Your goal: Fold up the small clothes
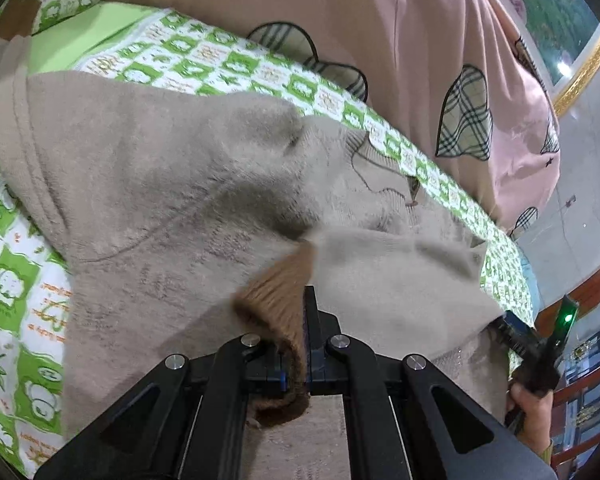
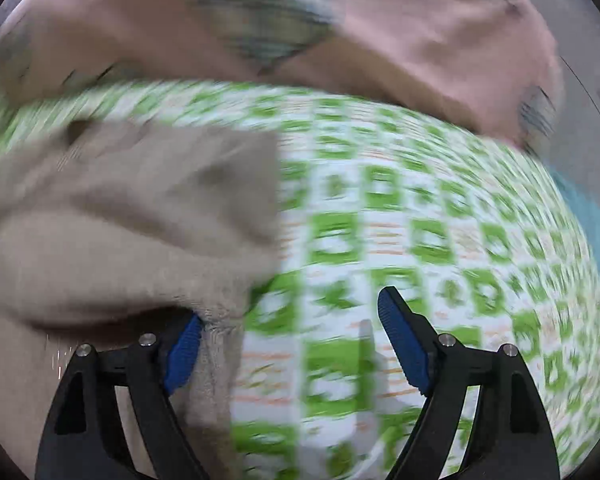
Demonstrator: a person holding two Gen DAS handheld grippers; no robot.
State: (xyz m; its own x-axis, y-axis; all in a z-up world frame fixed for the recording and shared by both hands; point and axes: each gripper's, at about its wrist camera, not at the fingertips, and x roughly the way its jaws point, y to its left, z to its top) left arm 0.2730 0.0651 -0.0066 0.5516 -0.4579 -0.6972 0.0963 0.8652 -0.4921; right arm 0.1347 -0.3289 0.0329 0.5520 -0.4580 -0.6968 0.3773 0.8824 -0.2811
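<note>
Left gripper (image 1: pixel 296 344) pinches brown cuff (image 1: pixel 276 300); fingertips seemingly buried.

Left gripper (image 1: pixel 296 344): jaws closed, clamped on the brown ribbed cuff (image 1: pixel 274 300) of the beige garment (image 1: pixel 160 200), pointing obliquely downward. Right gripper (image 2: pixel 290 340): jaws spread wide, blue pads (image 2: pixel 404 344) exposed, nothing pressed between them; the left pad lies against the garment's edge. In the left wrist view, a hand (image 1: pixel 530 408) grasps the right gripper's handle at the lower right.
</note>
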